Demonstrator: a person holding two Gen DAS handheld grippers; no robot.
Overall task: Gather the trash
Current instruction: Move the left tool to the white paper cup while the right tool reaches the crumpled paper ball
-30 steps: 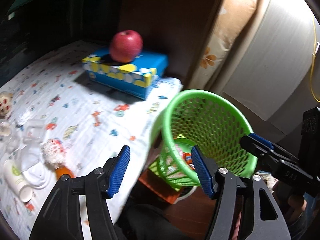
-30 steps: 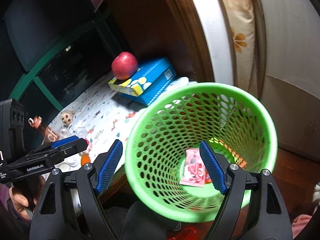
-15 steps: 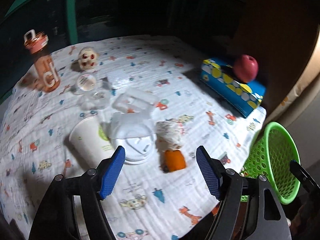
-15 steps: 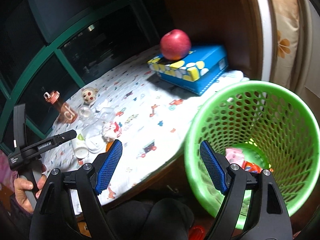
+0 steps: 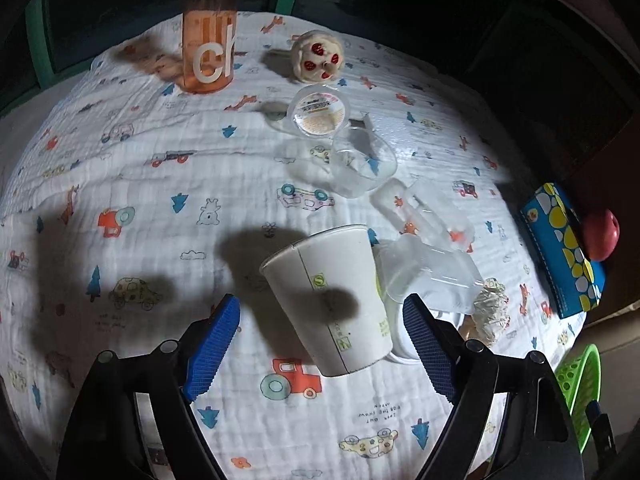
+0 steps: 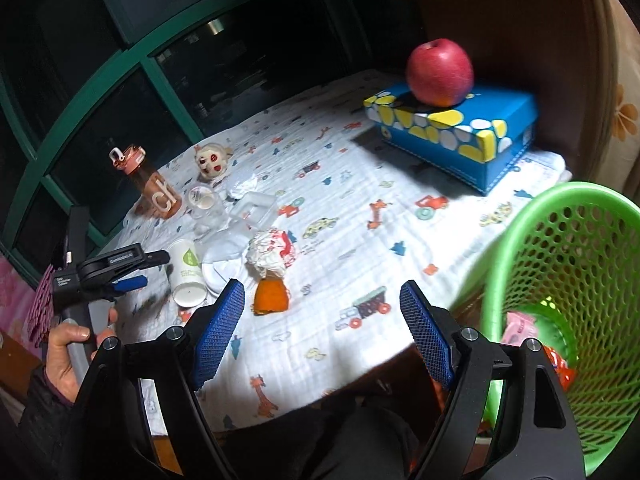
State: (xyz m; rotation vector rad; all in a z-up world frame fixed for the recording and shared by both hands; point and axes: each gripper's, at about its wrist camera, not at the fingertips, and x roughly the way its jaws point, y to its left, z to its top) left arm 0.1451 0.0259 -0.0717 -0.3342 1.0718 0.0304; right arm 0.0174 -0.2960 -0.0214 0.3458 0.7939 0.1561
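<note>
My left gripper (image 5: 320, 344) is opening over the tipped paper cup (image 5: 332, 300), not touching it. My right gripper (image 6: 322, 330) hangs open and empty near the table edge, the green basket (image 6: 568, 240) just beside it.

Looking like a room in a home, at night. Bench is wearing a white quilted cotton cloth printed with cartoon cars, giraffes and trees (image 5: 132, 168), nursery style. Sitting on it: an orange translucent plastic drinking bottle (image 5: 208, 36), a small cream doll head with red eyes (image 5: 318, 60), a blue cardboard tissue box with yellow and white spots (image 6: 460, 132) carrying a red apple (image 6: 440, 72). Dark green-framed window panes (image 6: 100, 92) are running behind the bench, black outside. A cream floral curtain (image 6: 626, 120) is hanging at the right edge. A green perforated plastic waste basket (image 6: 560, 280) is standing beside the bench.
</note>
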